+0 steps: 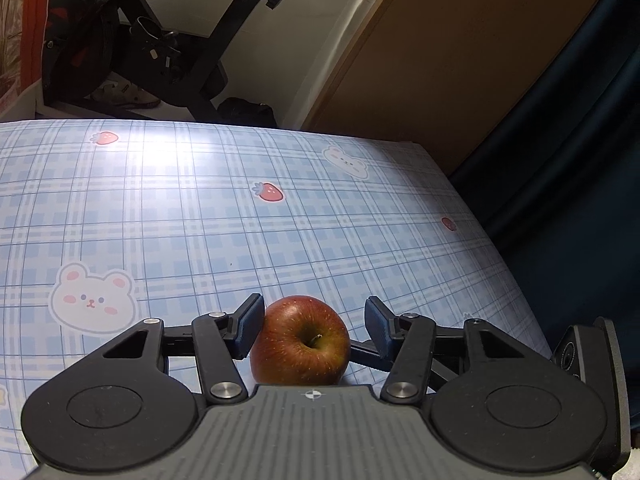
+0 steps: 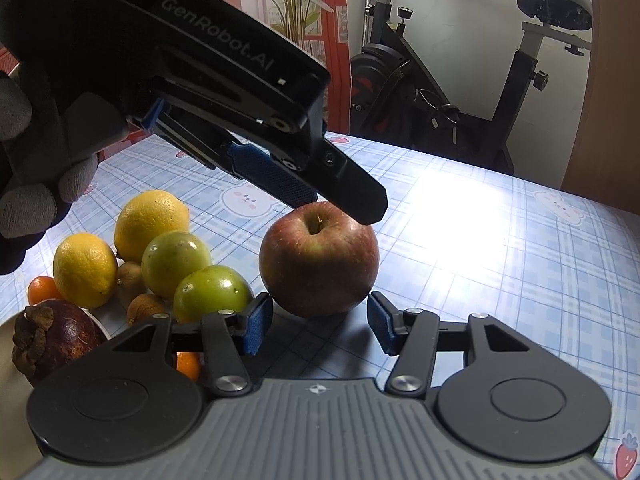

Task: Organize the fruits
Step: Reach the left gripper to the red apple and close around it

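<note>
A red-green apple stands stem up on the checked tablecloth. In the left wrist view my left gripper straddles it: the left pad touches its side, while a gap remains at the right pad, so the jaws are open. The right wrist view shows the left gripper slanting down from the upper left in a gloved hand, its fingers over the apple's top. My right gripper is open, its tips just short of the apple's near side.
Left of the apple lies a cluster of fruit: two lemons, two green fruits, a mangosteen, small oranges and brown fruits. An exercise bike stands beyond the table. The table's right edge borders a dark curtain.
</note>
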`<state>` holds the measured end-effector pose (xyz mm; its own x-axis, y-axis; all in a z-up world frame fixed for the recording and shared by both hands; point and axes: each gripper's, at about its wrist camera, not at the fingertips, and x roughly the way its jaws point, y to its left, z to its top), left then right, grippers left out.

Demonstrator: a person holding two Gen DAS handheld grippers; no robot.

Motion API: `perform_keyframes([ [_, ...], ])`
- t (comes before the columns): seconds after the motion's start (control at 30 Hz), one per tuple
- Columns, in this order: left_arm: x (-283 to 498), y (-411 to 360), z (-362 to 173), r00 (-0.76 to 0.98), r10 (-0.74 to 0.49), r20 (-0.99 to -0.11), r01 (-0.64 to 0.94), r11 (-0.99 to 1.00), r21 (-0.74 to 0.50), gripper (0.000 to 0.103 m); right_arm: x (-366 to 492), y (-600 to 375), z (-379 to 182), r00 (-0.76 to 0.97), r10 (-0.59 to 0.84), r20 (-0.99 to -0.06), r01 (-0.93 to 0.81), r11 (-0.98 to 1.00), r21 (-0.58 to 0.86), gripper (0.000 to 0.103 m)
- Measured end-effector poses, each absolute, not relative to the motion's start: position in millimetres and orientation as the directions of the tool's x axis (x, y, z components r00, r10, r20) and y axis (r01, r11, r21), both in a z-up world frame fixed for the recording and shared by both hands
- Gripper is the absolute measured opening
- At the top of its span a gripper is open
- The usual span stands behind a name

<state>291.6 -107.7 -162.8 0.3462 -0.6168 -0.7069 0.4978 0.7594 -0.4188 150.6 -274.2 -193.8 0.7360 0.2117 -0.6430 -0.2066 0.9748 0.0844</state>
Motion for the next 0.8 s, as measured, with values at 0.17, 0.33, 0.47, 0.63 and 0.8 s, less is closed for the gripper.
perform_keyframes([
  [0.17, 292, -109, -167, 0.337, -0.611, -0.717, 0.505, 0.76, -0.41, 0.055, 152, -277, -194, 0.733, 0.223, -0.643, -0.215, 0.972, 0.093, 0.06],
  [0.33, 289, -105, -169, 0.321, -0.603, -0.73, 0.518, 0.758, -0.397, 0.051, 151, -280, -195, 0.729, 0.236, -0.643, -0.218, 0.97, 0.109, 0.058],
  [0.47, 285, -103, -167, 0.326, -0.602, -0.729, 0.532, 0.754, -0.385, 0.052, 153, -283, -196, 0.73, 0.242, -0.639, -0.219, 0.969, 0.116, 0.058],
  [0.63, 281, -106, -163, 0.337, -0.589, -0.735, 0.55, 0.756, -0.354, 0.052, 154, -285, -195, 0.727, 0.243, -0.643, -0.221, 0.968, 0.116, 0.059],
  [0.8, 279, -105, -156, 0.33, -0.607, -0.723, 0.55, 0.746, -0.375, 0.052, 148, -288, -188, 0.738, 0.239, -0.631, -0.213, 0.97, 0.119, 0.058],
])
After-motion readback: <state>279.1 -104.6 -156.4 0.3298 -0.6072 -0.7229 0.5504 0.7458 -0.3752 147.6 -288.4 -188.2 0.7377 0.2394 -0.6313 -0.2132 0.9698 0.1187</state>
